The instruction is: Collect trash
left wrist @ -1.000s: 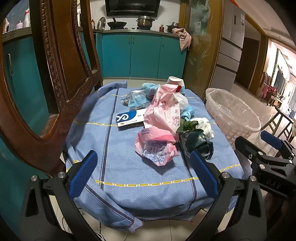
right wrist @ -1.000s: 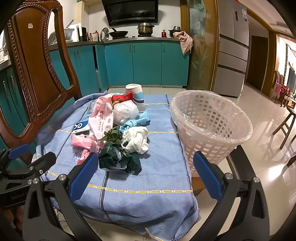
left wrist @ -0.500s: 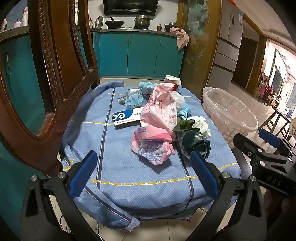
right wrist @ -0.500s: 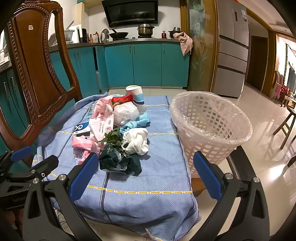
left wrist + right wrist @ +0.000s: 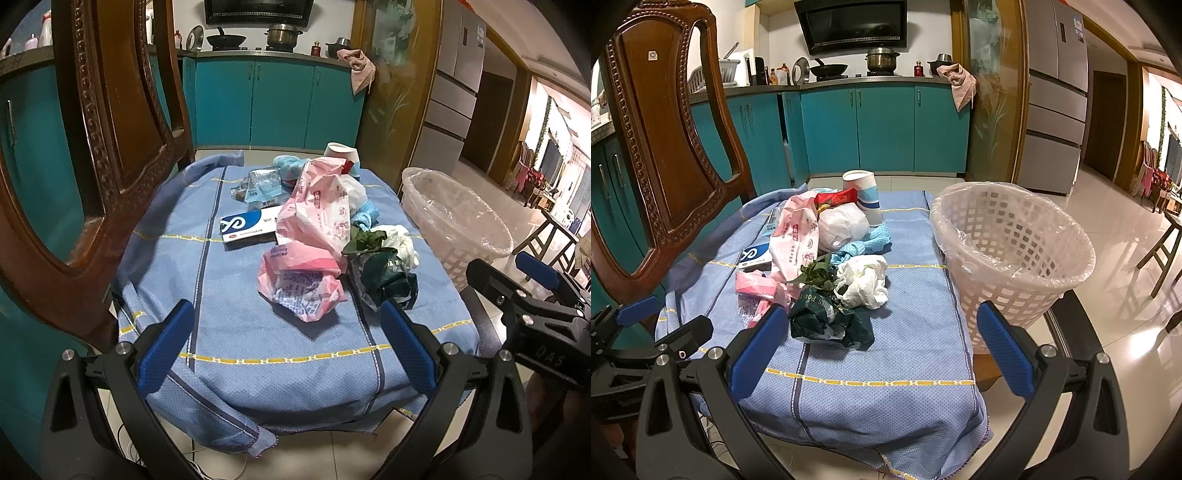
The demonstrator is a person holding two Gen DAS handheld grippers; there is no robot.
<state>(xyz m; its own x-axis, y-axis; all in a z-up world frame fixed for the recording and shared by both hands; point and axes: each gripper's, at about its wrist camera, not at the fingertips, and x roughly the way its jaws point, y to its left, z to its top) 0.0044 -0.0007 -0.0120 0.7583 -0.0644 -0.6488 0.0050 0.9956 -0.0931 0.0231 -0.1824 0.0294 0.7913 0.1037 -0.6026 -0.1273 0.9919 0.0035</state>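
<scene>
A pile of trash lies on a table with a blue cloth [image 5: 258, 343]: pink plastic bags [image 5: 306, 280], a dark green wrapper [image 5: 827, 321], a crumpled white tissue [image 5: 864, 280], a blue-and-white box [image 5: 247, 223], a paper cup [image 5: 862, 195] and several other wrappers. A white lattice basket lined with clear plastic [image 5: 1015, 254] stands at the table's right edge. My left gripper [image 5: 284, 347] is open and empty at the near edge. My right gripper [image 5: 879, 347] is open and empty, near the green wrapper.
A carved wooden chair back [image 5: 110, 147] stands close on the left of the table. Teal kitchen cabinets [image 5: 886, 129] and a fridge [image 5: 1056, 96] are behind. Tiled floor [image 5: 1115, 258] lies to the right.
Both grippers have drawn back slightly from the table, so the trash pile looks a little farther off. Nothing on the table has moved.
</scene>
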